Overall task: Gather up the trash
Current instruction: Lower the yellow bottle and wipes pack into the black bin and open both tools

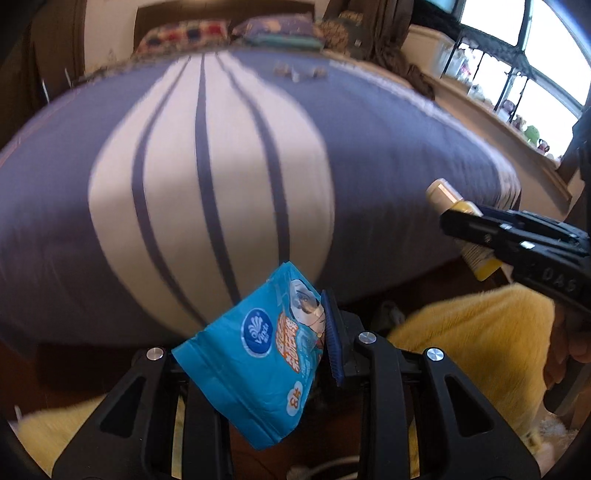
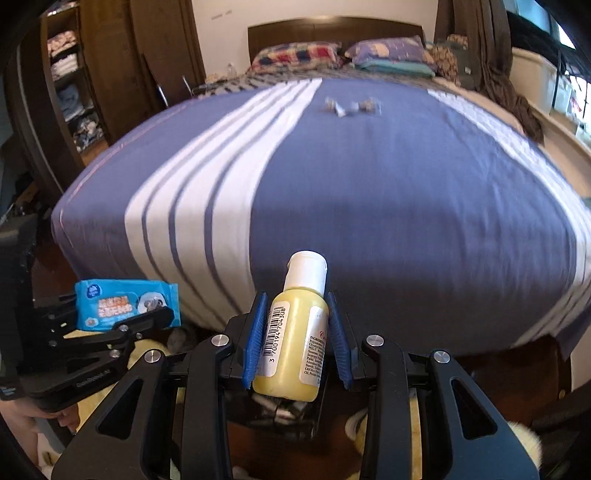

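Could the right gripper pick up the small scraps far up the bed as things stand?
Probably not: the right gripper is shut on a yellow bottle, and the scraps lie far across the bed.

We see a bed (image 2: 369, 177) under a blue cover with white stripes (image 2: 192, 206) running head to foot. Far up the cover, right of the stripes, lies a small cluster of scraps (image 2: 351, 105), too blurred to identify. At the head two pillows (image 2: 295, 55) lie side by side against a dark headboard (image 2: 332, 27).
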Motion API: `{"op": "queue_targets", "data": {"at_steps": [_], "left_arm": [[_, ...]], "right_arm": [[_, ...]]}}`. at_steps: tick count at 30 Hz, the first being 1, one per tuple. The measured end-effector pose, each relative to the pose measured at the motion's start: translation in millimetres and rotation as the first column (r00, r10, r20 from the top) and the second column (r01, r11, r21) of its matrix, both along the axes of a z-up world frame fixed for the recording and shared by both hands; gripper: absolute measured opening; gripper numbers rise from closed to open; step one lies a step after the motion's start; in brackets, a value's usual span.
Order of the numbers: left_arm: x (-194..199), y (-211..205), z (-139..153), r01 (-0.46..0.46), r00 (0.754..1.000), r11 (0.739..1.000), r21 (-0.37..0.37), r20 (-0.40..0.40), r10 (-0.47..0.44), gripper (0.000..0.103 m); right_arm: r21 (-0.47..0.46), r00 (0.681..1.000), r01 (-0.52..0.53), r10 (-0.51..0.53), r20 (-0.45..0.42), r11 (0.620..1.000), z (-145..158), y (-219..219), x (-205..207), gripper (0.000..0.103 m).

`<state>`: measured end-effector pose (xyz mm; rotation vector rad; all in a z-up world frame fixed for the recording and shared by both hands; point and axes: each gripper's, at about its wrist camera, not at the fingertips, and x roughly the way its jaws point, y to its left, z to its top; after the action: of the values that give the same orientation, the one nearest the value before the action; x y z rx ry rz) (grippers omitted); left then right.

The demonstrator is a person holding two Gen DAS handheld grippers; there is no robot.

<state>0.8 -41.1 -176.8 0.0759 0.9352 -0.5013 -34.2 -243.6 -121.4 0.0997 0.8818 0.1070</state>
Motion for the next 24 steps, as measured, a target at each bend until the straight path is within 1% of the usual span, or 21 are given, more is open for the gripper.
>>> {"op": "queue_targets", "data": {"at_steps": [2, 7, 11, 14, 16, 21, 24], "left_arm": [[-5.5, -0.2, -20.4, -0.006, 1.0, 1.0, 0.013, -0.029, 0.007, 0.028], [-8.1, -1.8, -67.2, -0.017, 0.992, 0.999, 0.032, -0.126, 0.021, 0.028], [-6.8, -6.3, -93.9, -0.003, 0.983, 0.999, 0.051, -0.185, 0.013, 0.027], [-5.0, -7.0, -114.5, 0.011, 0.972, 0.998, 0.068, -0.235, 0.005, 0.028], [-2.6, -11.9, -125.5, 0.023, 0.967, 0.996, 0.085, -0.254, -0.001, 0.028], [2.0, -17.0, -148.9, 0.049, 0.949, 0.995, 0.088, -0.313, -0.019, 0.028], [5.8, -18.6, -159.8, 0.057, 0.941, 0.993, 0.1, -0.339, -0.02, 0.028]], "right_arm": [[0.02, 1.0, -0.004, 0.004, -0.031, 1.0, -15.4, 2.1, -5.8, 0.034], [0.014, 0.995, 0.012, -0.01, -0.101, 1.0, -58.8, 11.2, -13.6, 0.034], [0.042, 0.983, 0.029, -0.021, -0.183, 0.999, -98.4, 15.0, -12.2, 0.034], [0.065, 0.97, 0.024, -0.008, -0.241, 0.998, -121.3, 16.5, -7.4, 0.034], [0.061, 0.965, 0.022, -0.006, -0.262, 0.998, -131.1, 17.8, -5.0, 0.034], [0.067, 0.95, 0.029, -0.007, -0.312, 0.997, -155.1, 21.1, 4.2, 0.034], [0.073, 0.942, 0.032, -0.005, -0.335, 0.997, -162.7, 22.5, 12.7, 0.034]]}}
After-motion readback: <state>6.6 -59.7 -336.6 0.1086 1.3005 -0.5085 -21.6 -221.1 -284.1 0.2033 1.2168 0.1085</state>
